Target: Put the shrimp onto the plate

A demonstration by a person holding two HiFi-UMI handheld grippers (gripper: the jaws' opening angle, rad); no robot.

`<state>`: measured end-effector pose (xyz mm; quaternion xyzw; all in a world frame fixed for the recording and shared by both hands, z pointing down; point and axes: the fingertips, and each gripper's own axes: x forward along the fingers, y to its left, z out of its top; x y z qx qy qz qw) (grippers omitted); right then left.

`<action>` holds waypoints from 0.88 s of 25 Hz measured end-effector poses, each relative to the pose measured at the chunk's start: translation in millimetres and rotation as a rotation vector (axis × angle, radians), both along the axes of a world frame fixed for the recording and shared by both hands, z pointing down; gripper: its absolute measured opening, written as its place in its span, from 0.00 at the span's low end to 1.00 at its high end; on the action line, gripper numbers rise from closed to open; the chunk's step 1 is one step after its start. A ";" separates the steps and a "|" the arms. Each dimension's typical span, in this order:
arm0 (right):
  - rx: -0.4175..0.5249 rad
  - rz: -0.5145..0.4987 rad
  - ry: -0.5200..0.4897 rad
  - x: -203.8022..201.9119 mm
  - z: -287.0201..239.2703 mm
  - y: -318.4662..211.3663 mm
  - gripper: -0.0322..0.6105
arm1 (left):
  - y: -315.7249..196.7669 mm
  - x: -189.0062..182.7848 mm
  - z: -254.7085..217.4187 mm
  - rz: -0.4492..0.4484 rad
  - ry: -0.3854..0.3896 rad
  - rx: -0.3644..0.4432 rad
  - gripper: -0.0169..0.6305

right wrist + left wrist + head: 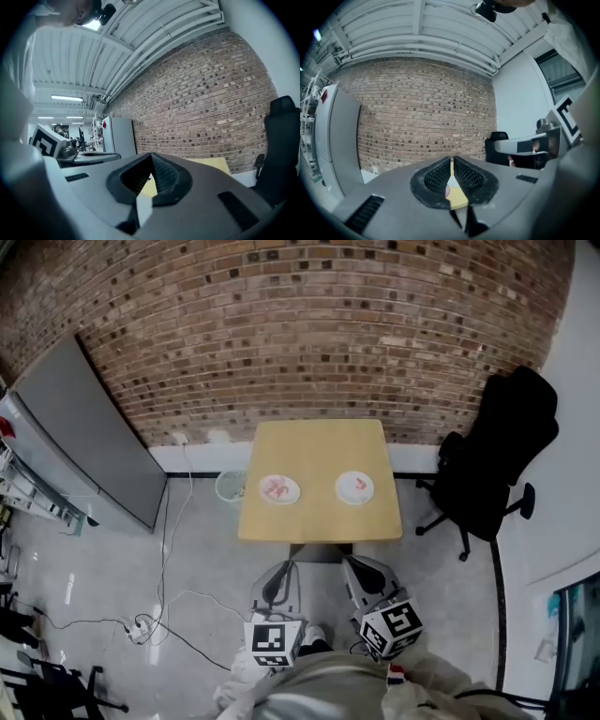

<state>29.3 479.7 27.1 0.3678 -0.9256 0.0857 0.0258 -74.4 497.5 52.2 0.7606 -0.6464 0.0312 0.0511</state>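
Standing well apart from the pale yellow square wooden table, I hold my left gripper and right gripper level, both clenched on nothing, probably because nothing is within reach. The red-brown brick wall backs the table, with a tall grey cabinet and a black office chair on either side. The pink shrimp sit on the left round white plate; the right round white plate seems to hold one pink piece.

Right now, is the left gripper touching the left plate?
Apart. In the head view the left gripper hangs short of the table, with floor between it and the left plate.
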 end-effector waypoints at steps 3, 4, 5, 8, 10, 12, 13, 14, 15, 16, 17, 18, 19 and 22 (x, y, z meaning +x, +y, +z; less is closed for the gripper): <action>-0.015 0.023 0.017 -12.7 6.2 -14.5 0.09 | -18.4 -19.2 8.1 0.008 0.015 -0.019 0.07; -0.020 0.031 0.022 -15.5 8.3 -19.1 0.09 | -23.2 -23.9 10.0 0.012 0.018 -0.023 0.07; -0.024 0.039 0.025 -18.0 9.8 -23.8 0.09 | -27.9 -28.1 11.3 0.016 0.019 -0.026 0.07; -0.024 0.055 0.029 -23.8 10.9 -38.7 0.09 | -42.3 -37.9 12.9 0.021 0.009 -0.026 0.07; -0.024 0.063 0.028 -26.2 11.0 -48.3 0.09 | -50.9 -40.8 14.1 0.025 0.002 -0.030 0.07; -0.024 0.069 0.024 -28.2 11.2 -57.5 0.09 | -58.9 -41.8 14.7 0.035 -0.004 -0.033 0.07; -0.025 0.072 0.022 -29.0 11.8 -62.1 0.09 | -62.9 -42.4 15.1 0.038 -0.007 -0.034 0.07; -0.026 0.075 0.019 -29.7 12.8 -67.1 0.09 | -67.3 -43.0 15.6 0.040 -0.009 -0.035 0.07; -0.027 0.077 0.016 -30.3 13.9 -72.7 0.09 | -72.4 -43.6 16.4 0.041 -0.011 -0.036 0.07; -0.029 0.079 0.012 -30.8 15.1 -78.8 0.09 | -78.1 -44.0 17.2 0.042 -0.013 -0.038 0.07; -0.030 0.080 0.008 -31.1 16.1 -85.0 0.09 | -84.2 -43.9 18.2 0.044 -0.016 -0.039 0.07; -0.031 0.081 0.004 -30.9 17.2 -91.7 0.09 | -90.7 -43.4 19.2 0.046 -0.022 -0.040 0.07; -0.031 0.082 0.000 -30.4 18.5 -98.9 0.09 | -97.6 -42.5 20.1 0.049 -0.028 -0.038 0.07; -0.036 0.090 -0.009 -28.1 24.4 -126.2 0.09 | -120.7 -39.1 23.0 0.056 -0.050 -0.035 0.07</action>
